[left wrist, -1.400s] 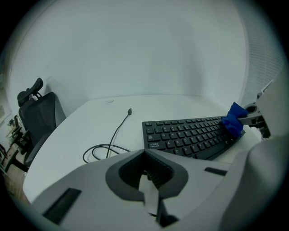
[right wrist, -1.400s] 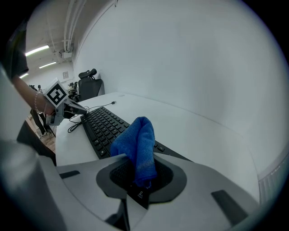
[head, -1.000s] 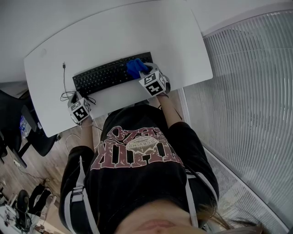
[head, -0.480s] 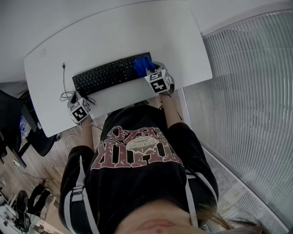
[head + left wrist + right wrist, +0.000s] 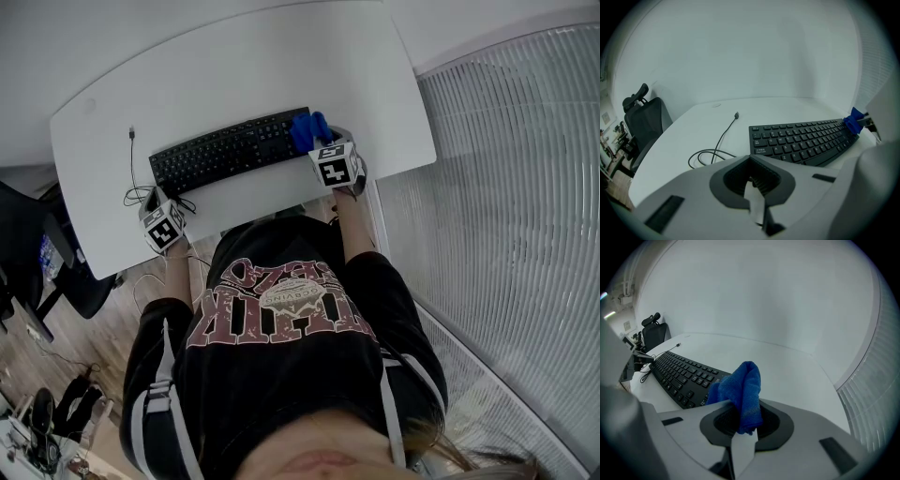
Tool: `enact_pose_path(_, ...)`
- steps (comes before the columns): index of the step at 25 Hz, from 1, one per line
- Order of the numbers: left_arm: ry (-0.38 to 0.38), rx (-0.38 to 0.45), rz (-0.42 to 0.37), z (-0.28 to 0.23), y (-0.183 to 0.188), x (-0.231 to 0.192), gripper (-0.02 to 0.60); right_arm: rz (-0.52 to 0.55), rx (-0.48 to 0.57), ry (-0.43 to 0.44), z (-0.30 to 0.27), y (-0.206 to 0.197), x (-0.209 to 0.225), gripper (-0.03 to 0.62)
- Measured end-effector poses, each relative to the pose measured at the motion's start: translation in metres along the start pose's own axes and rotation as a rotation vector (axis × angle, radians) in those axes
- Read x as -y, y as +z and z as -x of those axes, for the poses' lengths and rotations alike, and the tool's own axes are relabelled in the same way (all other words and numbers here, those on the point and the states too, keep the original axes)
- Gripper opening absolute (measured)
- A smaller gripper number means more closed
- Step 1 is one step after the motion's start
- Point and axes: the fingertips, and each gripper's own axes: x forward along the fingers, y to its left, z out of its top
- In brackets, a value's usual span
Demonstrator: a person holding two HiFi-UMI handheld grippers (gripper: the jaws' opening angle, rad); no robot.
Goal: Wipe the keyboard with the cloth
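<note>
A black keyboard [image 5: 225, 150] lies across the middle of the white desk [image 5: 225, 66]. My right gripper [image 5: 323, 145] is shut on a bunched blue cloth [image 5: 306, 129], which rests at the keyboard's right end. In the right gripper view the blue cloth [image 5: 740, 392] sticks up from between the jaws, with the keyboard [image 5: 682, 376] stretching away to the left. My left gripper [image 5: 161, 223] hovers at the desk's near left edge, shut with nothing in it. From the left gripper view the keyboard [image 5: 801, 140] runs to the right, with the cloth [image 5: 854, 121] at its far end.
A thin black cable [image 5: 133, 178] runs from the keyboard's left end and coils near the left gripper. A dark office chair [image 5: 644, 122] stands past the desk's left side. Ribbed flooring [image 5: 506, 234] lies to the right of the desk.
My right gripper has slid the blue cloth rightward along the keyboard to its right end. The left gripper has stayed put.
</note>
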Motion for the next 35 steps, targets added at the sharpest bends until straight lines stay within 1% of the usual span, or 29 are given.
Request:
enact_pose_path(4, 0.000, 0.003, -0.006, 0.000, 0.001, 0.004, 0.032, -0.013, 0.003, -0.005, 0.000, 0.001, 0.004, 0.064)
enact_pose_path(8, -0.004, 0.010, -0.001, -0.003, -0.003, 0.003, 0.032, 0.015, 0.023, 0.001, 0.000, 0.011, -0.011, 0.064)
enact_pose_path(10, -0.007, 0.014, 0.008, -0.003, -0.002, 0.003, 0.032, 0.022, 0.063, 0.031, 0.005, 0.025, -0.023, 0.064)
enact_pose_path(14, -0.019, 0.031, 0.024, -0.003, -0.005, 0.004, 0.032, 0.020, 0.161, 0.159, 0.011, 0.055, -0.067, 0.064)
enact_pose_path(16, -0.036, 0.042, 0.019, -0.003, -0.003, 0.004, 0.032, 0.041, 0.207, 0.227, 0.016, 0.074, -0.094, 0.064)
enact_pose_path(19, -0.062, 0.050, 0.003, 0.001, 0.001, 0.005, 0.032, 0.081, 0.259, 0.357, 0.026, 0.102, -0.144, 0.064)
enact_pose_path(23, -0.096, 0.057, -0.007, 0.002, 0.000, 0.005, 0.034, 0.170, 0.294, 0.526, 0.030, 0.119, -0.215, 0.064)
enact_pose_path(26, -0.110, 0.069, -0.015, 0.005, -0.002, 0.004, 0.032, 0.230, 0.307, 0.602, 0.031, 0.125, -0.257, 0.064)
enact_pose_path(28, -0.123, 0.062, -0.030, 0.006, -0.006, 0.004, 0.034, 0.252, 0.312, 0.653, 0.031, 0.128, -0.282, 0.064)
enact_pose_path(30, -0.137, 0.055, -0.039, 0.009, -0.010, 0.001, 0.034, 0.247, 0.319, 0.729, 0.037, 0.133, -0.311, 0.064)
enact_pose_path(33, -0.177, 0.066, -0.038, 0.014, -0.012, 0.000, 0.034, 0.199, 0.327, 0.875, 0.052, 0.142, -0.353, 0.064)
enact_pose_path(35, -0.202, 0.065, -0.040, 0.014, -0.016, 0.001, 0.034, 0.174, 0.326, 0.955, 0.058, 0.143, -0.376, 0.064)
